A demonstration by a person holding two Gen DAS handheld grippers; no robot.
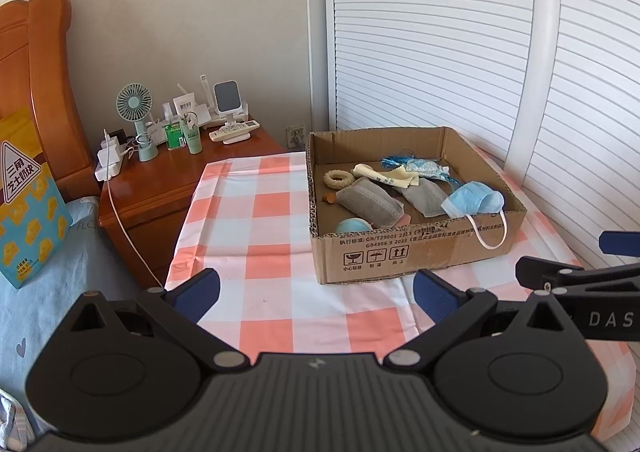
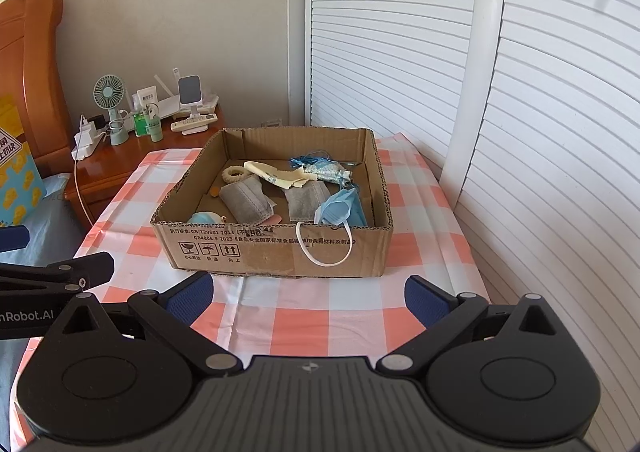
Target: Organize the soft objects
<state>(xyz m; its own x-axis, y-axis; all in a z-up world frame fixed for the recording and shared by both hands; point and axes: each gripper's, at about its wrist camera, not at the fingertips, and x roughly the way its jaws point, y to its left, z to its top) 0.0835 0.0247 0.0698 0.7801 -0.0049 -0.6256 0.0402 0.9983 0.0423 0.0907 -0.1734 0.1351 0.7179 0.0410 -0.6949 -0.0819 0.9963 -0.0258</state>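
Left tool [image 1: 316, 292] released — blue pads spread wide, nothing between them, hovering over the pink-and-white checked tabletop [image 1: 256, 212]; right tool [image 2: 310, 294] likewise released and empty, low over the same cloth; each tool's black arm shows at the other view's edge.

Shallow brown cardboard box [image 2: 276, 252] sits on the tabletop at 12 o'clock from the right tool, roughly 1 o'clock from the left; soft items all inside it: light-blue face mask [image 2: 340, 208] against the near wall at the box's 5 o'clock, its white ear loop [image 2: 326, 248] hanging out over the printed front; two grey fabric pouches [image 2: 248, 200] mid-box; cream ring toy [image 2: 234, 174] at the box's 10 o'clock; cream bone-shaped toy [image 2: 260, 169] just beside it; pale-blue round plush [image 2: 204, 218] at the near-left corner; blue tasselled patterned sachet [image 2: 324, 169] toward the far wall.

Wooden nightstand [image 1: 160, 176] at 10 o'clock carries a mint desk fan [image 1: 136, 108].
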